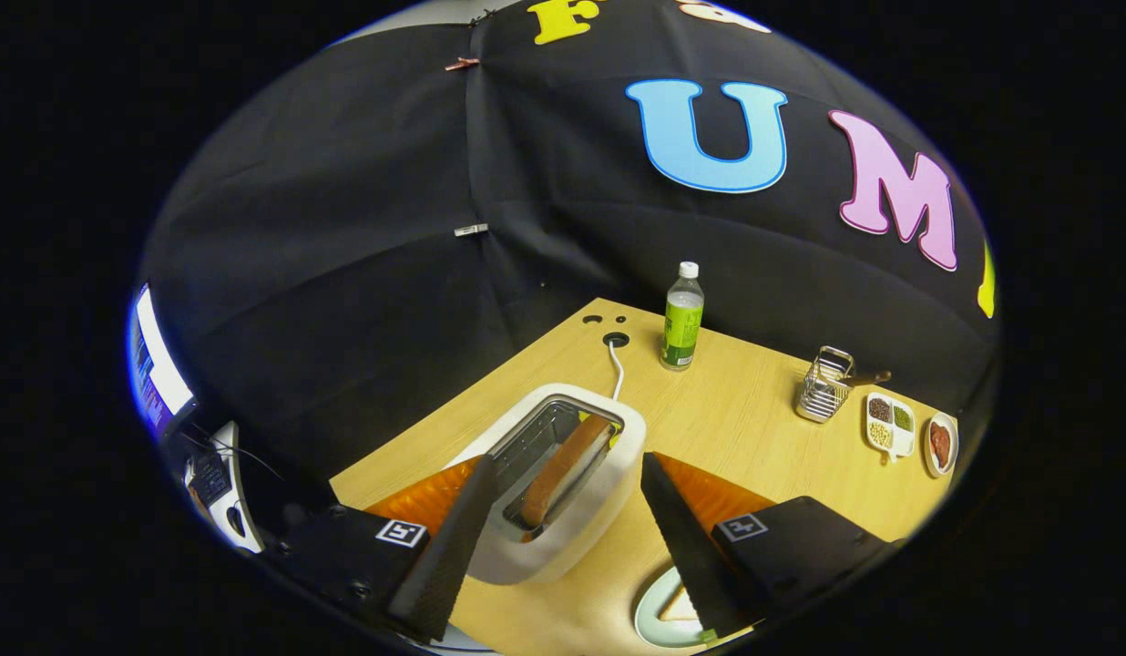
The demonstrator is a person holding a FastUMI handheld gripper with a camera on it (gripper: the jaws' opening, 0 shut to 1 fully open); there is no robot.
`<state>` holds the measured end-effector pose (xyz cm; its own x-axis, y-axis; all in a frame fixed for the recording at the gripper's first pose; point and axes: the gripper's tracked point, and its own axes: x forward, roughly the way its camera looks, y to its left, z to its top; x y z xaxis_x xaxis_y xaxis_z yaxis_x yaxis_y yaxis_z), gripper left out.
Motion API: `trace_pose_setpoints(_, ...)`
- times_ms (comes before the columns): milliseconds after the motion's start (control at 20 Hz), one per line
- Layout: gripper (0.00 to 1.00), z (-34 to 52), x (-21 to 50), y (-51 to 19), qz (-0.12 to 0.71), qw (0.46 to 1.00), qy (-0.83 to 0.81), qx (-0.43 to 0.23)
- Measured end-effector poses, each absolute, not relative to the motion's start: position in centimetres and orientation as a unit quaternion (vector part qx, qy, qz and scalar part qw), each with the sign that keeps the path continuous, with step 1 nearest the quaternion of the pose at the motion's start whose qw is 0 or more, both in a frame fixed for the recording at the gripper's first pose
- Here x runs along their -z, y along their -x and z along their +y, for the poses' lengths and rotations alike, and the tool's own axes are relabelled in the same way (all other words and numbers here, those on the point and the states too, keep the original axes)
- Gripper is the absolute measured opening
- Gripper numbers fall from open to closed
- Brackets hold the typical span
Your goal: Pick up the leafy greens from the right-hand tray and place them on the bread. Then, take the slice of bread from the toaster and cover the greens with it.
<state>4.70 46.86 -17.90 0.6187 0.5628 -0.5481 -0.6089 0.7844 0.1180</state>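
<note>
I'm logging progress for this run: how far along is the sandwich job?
Whether the greens are placed cannot be told: the plate is mostly hidden by a finger. In hand: the open gripper straddles the toaster, holding nothing. Left: the bread slice sits in its slot, to be lifted out and laid over the greens.

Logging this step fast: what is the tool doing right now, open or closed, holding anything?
Tool: open and empty, fingers spread either side of the toaster, with the bread slice in its slot.

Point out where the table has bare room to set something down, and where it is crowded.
Bare wood lies between the toaster and the wire rack, right of the bottle. Crowded: the far right, with rack, divided dish and small plate together. The open gripper straddles the toaster, plate by its right finger.
</note>
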Motion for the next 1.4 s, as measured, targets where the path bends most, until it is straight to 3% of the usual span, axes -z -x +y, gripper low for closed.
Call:
trace_pose_setpoints(250,0.99,48.5,21.1,-6.0,0.316,0.900,0.045,-0.297)
trace_pose_setpoints(450,0.87,49.0,21.7,-6.5,0.323,0.906,0.023,-0.273)
trace_pose_setpoints(650,0.44,48.5,22.1,-6.7,0.336,0.907,0.010,-0.253)
trace_pose_setpoints(850,0.16,48.8,21.6,-6.2,0.357,0.899,-0.018,-0.254)
trace_pose_setpoints(1000,0.12,48.5,20.0,-6.2,0.339,0.904,-0.011,-0.262)
trace_pose_setpoints(1400,0.12,45.6,12.8,-6.5,0.293,0.909,-0.048,-0.294)
